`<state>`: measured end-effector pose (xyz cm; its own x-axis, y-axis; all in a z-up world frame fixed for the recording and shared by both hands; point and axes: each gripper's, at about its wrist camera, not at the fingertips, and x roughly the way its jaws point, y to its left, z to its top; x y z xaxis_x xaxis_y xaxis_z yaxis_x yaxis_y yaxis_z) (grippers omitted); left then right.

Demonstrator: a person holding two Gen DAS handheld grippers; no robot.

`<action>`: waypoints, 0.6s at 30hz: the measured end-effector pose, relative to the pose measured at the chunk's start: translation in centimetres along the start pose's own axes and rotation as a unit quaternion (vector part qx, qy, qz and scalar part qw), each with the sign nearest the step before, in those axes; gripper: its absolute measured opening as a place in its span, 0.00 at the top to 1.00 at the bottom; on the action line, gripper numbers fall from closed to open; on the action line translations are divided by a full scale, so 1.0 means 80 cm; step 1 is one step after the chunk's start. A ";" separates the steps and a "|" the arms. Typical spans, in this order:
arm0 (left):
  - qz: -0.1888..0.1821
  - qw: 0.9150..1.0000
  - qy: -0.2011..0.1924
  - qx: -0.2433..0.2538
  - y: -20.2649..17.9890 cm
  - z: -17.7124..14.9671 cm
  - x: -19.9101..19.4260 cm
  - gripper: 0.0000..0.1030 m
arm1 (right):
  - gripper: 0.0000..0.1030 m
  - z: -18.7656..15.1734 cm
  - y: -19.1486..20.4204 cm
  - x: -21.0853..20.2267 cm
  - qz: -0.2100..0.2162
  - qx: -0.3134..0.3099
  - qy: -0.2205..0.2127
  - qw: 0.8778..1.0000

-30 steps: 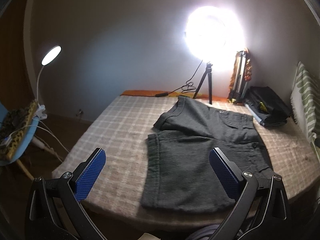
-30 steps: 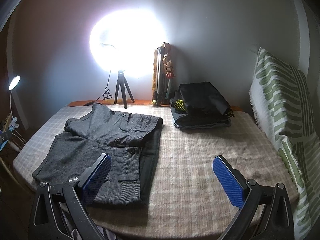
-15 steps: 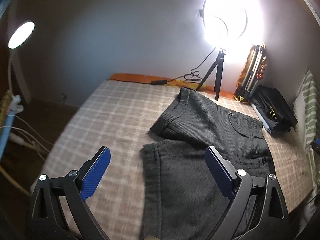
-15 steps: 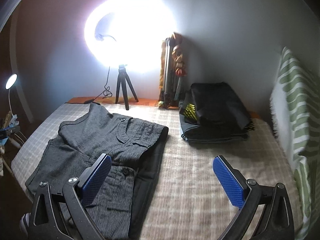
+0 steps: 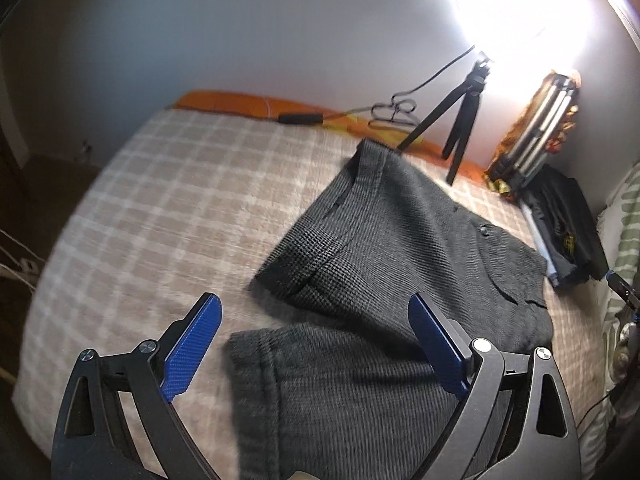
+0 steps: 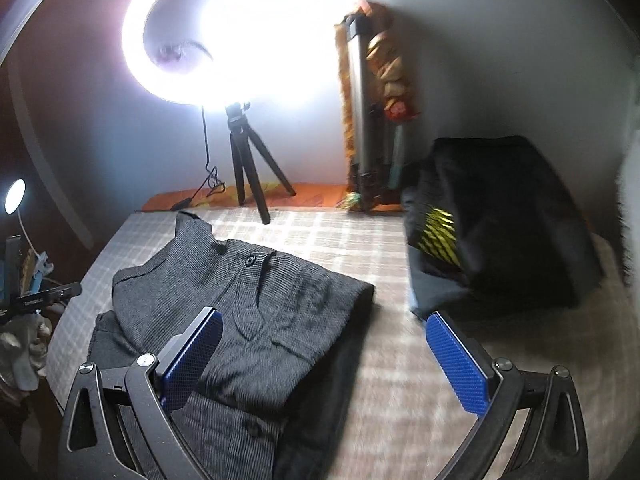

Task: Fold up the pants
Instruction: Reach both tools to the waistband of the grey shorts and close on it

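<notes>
Dark grey pants [image 5: 400, 264] lie on the checked bedspread [image 5: 168, 216], one half folded over the other. They also show in the right wrist view [image 6: 272, 304]. My left gripper [image 5: 316, 332] is open and empty, low over the near leg hem at the pants' left edge. My right gripper [image 6: 324, 344] is open and empty, its blue left pad [image 6: 192, 356] over the pants' right side and its right pad [image 6: 456, 364] over bare bedspread [image 6: 400, 400].
A ring light on a small tripod [image 6: 244, 160] stands at the bed's far edge with its cable [image 5: 392, 110]. A folded tripod [image 6: 360, 120] leans on the wall. A stack of dark folded clothes [image 6: 496, 216] lies at the right. A desk lamp [image 6: 14, 196] glows at the left.
Both grippers have moved forward and down toward the pants, which now fill more of each view. Both stay open and empty. The pants have not moved.
</notes>
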<state>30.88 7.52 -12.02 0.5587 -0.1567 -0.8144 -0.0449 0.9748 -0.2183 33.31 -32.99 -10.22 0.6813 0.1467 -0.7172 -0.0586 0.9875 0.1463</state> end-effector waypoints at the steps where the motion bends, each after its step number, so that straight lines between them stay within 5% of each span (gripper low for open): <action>1: 0.005 1.000 0.007 -0.003 0.000 0.003 0.012 0.09 | 0.01 0.006 0.001 0.017 0.005 -0.008 0.007 1.000; 8: 0.010 0.998 0.040 -0.043 0.009 0.015 0.069 0.10 | 0.06 0.037 0.008 0.112 0.015 -0.037 0.052 0.998; 13: 0.002 0.997 0.035 -0.074 0.018 0.013 0.082 0.34 | 0.06 0.049 0.001 0.162 0.020 -0.045 0.073 0.996; 15: -0.001 0.997 0.029 -0.077 0.018 0.012 0.084 0.56 | 0.06 0.051 -0.004 0.177 0.015 -0.044 0.080 0.996; 18: -0.006 0.997 0.013 -0.080 0.018 0.008 0.083 0.73 | 0.06 0.050 -0.011 0.195 0.015 -0.046 0.089 0.995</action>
<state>35.03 7.97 -17.42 0.5390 -0.1735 -0.8243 -0.1709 0.9357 -0.3087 46.90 -31.80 -18.83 0.5386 0.1751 -0.8242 -0.1482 0.9826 0.1120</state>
